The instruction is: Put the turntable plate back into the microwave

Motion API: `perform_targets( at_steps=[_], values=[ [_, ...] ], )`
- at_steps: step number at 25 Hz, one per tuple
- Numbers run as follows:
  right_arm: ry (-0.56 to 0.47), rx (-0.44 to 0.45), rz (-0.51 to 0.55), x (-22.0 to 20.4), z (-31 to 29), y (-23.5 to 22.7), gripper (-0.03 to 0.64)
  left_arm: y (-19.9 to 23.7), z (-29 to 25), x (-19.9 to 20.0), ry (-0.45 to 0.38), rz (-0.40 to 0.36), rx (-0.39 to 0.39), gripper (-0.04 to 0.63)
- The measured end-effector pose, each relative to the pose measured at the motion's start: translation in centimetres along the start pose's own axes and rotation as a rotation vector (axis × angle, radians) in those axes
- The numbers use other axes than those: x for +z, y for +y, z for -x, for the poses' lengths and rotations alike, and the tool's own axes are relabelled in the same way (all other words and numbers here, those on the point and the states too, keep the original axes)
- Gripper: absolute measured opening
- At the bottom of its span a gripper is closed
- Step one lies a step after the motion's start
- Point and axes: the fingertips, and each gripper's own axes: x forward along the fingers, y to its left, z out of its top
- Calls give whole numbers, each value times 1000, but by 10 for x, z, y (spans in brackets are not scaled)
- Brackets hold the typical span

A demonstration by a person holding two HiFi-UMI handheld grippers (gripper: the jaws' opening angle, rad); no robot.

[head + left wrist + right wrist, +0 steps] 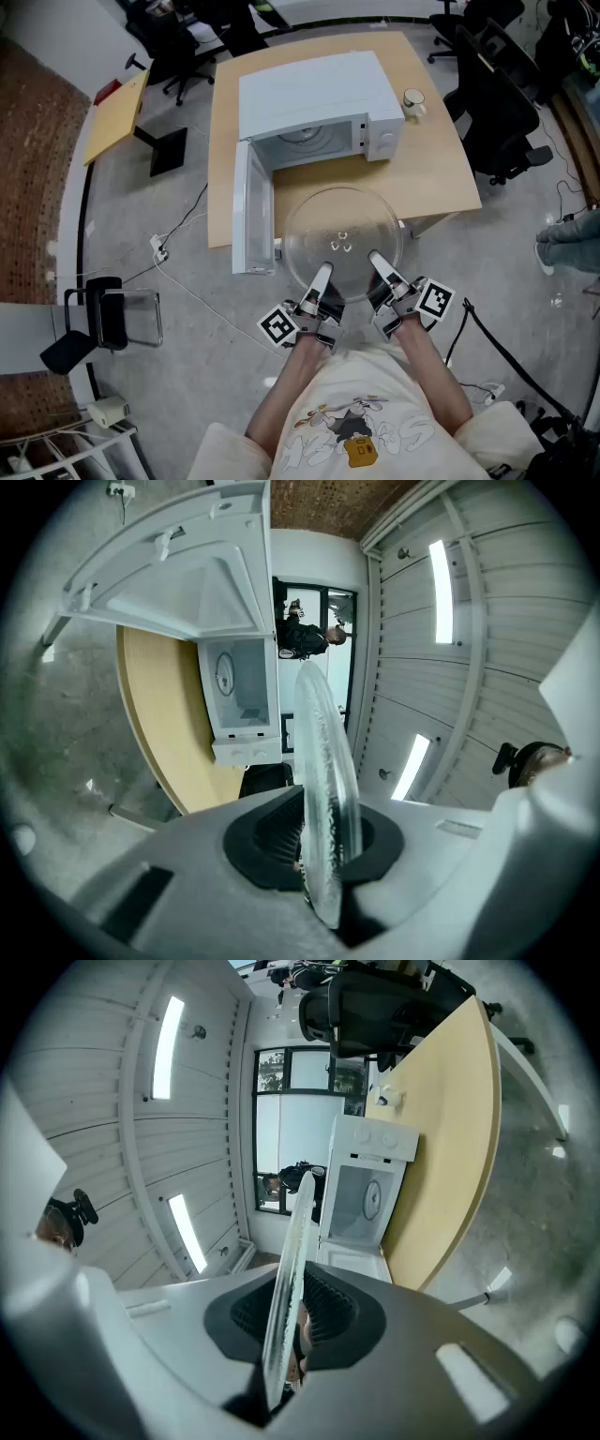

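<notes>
Each hand-held gripper is clamped on the near rim of the glass turntable plate [342, 234]: the left hand-held gripper [322, 274] and the right hand-held gripper [378, 262] have their jaws part-closed, pads pressing on the thin edge, so the plate sticks out ahead of both, roughly level, over the front edge of the worktop [427, 173]. The microwave [314, 94] stands further ahead, its cavity open, and its door [251, 211] hangs open just ahead and to the left of the left hand-held gripper. The main risk, as I judge it, is the hold itself. Smooth glass pinched only at one side could droop or slip out if either grip eases or the two move unevenly. The far rim could also strike the cavity's frame or the door on the way in, or the plate could land off its hub.
</notes>
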Motion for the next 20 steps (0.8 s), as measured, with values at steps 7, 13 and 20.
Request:
perform_targets(
  at_steps=[7, 13, 20],
  values=[
    [8, -3, 3, -1, 8, 1, 44, 0, 3, -8, -5, 4, 5, 32],
    [10, -1, 20, -4, 9, 5, 44, -4, 7, -8, -6, 0, -5, 32],
    [9, 8, 13, -5, 7, 6, 49, -5, 8, -7, -6, -6, -13, 38]
  ],
)
